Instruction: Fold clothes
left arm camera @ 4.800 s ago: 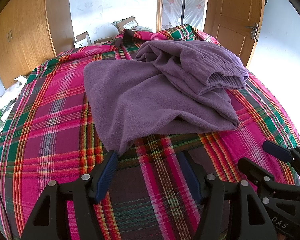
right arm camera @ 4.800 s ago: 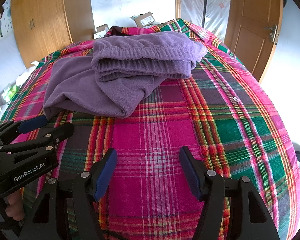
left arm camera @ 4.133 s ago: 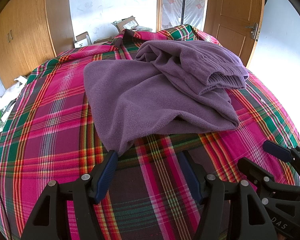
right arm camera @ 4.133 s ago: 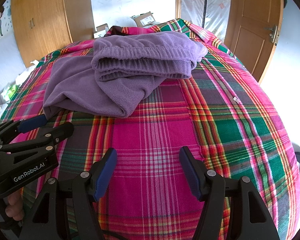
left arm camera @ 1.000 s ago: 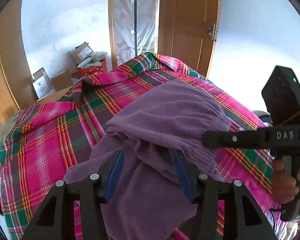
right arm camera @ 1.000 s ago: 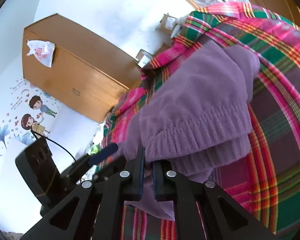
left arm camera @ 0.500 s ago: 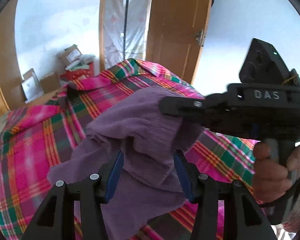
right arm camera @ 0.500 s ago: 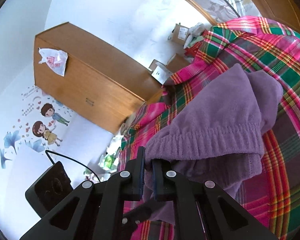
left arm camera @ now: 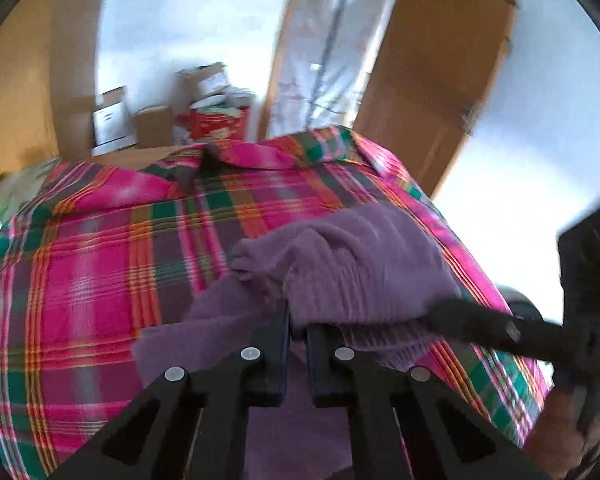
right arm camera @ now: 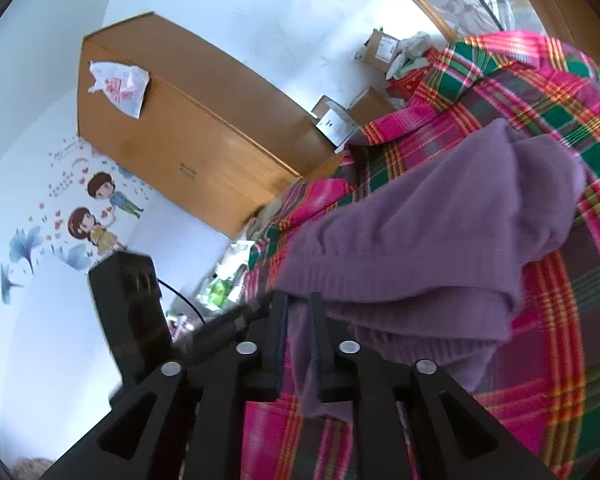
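Purple fleece trousers (left arm camera: 360, 268) hang lifted over the plaid bed (left arm camera: 100, 264), the ribbed waistband held up and the rest trailing down. My left gripper (left arm camera: 298, 320) is shut on the waistband edge. In the left wrist view the right gripper (left arm camera: 500, 330) reaches in from the right, gripping the same waistband, a hand below it. In the right wrist view the purple trousers (right arm camera: 440, 236) drape away toward the bed, and my right gripper (right arm camera: 299, 300) is shut on a fold of the waistband. The left gripper's black body (right arm camera: 132, 308) shows at the left.
A wooden wardrobe (right arm camera: 188, 152) stands against the left wall with a plastic bag (right arm camera: 120, 88) on top. Cardboard boxes (left arm camera: 156, 124) are piled beyond the bed's far end. A wooden door (left arm camera: 440, 68) stands at the right, beside a curtained window (left arm camera: 324, 52).
Both grippers went from resting open at the bed's near edge to the trousers. The left gripper has just shut on the waistband, and both hold it raised off the bed.
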{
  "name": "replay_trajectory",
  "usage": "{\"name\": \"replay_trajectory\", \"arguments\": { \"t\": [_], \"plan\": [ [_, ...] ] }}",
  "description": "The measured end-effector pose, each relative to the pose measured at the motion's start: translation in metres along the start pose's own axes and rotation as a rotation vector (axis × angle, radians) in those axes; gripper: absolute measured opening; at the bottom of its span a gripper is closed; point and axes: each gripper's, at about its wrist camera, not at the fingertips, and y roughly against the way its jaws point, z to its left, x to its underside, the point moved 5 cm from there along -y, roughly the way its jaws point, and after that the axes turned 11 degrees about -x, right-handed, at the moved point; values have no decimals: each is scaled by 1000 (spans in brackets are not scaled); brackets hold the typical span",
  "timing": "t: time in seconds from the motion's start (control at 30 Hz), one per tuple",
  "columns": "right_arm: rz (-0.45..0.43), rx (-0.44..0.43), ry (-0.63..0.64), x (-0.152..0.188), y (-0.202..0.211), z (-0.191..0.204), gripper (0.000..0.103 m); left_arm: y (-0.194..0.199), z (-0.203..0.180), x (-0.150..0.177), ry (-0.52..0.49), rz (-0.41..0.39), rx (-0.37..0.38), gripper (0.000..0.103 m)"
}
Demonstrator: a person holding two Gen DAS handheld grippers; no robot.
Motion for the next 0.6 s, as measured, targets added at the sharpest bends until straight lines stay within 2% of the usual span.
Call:
{"name": "replay_trajectory", "arguments": {
  "t": [0.1,0.17,0.3,0.4,0.6],
  "plan": [
    [-23,71,57,7,16,-3,18,2,10,-4,22,-13,-2,7],
    [-34,150,103,13,28,-7,31,1,15,-7,32,-13,-7,7],
    [-48,328,165,22,42,-22,35,1,27,-17,84,-26,-3,7],
    [-38,429,213,25,37,-30,37,6,36,-23,120,-41,1,7],
    [28,520,359,30,7,-28,42,15,55,-32,151,-69,-27,7]
  ]
}}
